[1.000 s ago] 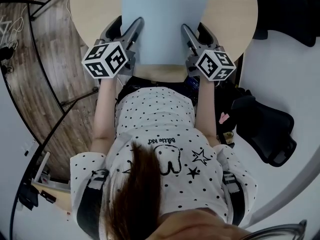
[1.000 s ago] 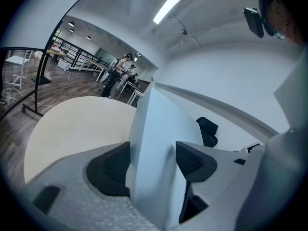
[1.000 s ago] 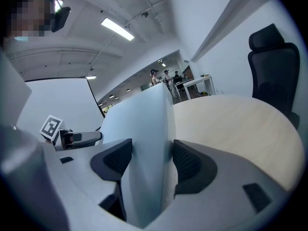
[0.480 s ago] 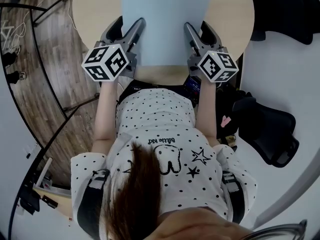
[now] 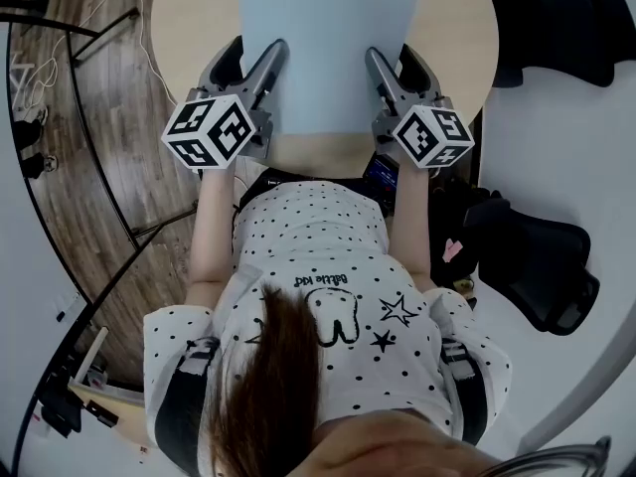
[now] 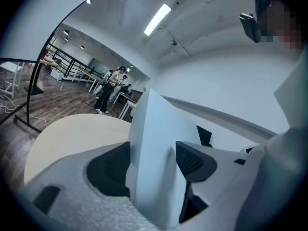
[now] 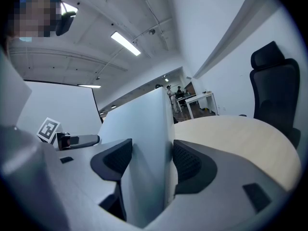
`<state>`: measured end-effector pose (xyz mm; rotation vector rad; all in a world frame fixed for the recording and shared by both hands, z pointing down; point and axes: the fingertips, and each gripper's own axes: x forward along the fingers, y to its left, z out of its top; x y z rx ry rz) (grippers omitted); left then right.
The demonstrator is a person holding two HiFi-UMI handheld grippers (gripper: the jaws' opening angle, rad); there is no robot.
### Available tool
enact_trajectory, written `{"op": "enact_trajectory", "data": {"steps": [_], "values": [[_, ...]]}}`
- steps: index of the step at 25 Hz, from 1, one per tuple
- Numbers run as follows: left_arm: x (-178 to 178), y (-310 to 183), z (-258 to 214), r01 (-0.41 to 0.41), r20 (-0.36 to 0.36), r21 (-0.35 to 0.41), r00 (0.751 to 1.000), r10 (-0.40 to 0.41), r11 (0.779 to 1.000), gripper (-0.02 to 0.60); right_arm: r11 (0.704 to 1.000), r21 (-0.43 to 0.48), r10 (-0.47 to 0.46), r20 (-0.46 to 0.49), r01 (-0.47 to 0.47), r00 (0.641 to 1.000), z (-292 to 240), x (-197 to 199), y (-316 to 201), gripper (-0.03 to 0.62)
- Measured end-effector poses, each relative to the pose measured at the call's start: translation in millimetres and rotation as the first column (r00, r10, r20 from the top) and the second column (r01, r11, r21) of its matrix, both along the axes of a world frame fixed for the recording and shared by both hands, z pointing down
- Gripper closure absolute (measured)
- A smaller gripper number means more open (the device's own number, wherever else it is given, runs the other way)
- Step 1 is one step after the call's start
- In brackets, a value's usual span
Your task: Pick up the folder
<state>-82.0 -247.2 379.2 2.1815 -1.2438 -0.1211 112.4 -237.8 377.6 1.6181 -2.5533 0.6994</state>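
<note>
Head view: the pale blue folder (image 5: 328, 48) sits over the round table (image 5: 189, 28). The left gripper (image 5: 250, 60) is at its left edge and the right gripper (image 5: 396, 66) at its right edge.
Left gripper view: both jaws are pressed against the folder's sheet.
Right gripper view: the jaws are clamped on the folder's edge.

Bare table (image 5: 459, 30) ahead; chair (image 7: 272, 83) rightward.

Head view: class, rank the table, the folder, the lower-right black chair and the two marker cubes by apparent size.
1. table, widest outline, though cut by the frame.
2. folder.
3. black chair at lower right.
4. left marker cube and right marker cube: nearly alike, so left unranked.
</note>
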Motion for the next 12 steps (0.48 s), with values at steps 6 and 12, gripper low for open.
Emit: {"op": "enact_trajectory", "data": {"steps": [6,12], "values": [[-3,0,-18,0.005,-0.008,0.044,1.0,-0.005,0.999,0.291,0.999,0.05,0.006,0.006,-0.006,1.0,-20,-2,-1,0.332],[-2,7,-34,0.0,-0.016,0.076,1.0,0.002,0.997,0.291,0.996,0.083,0.018,0.005,-0.018,1.0,-35,-1,9,0.332]]}}
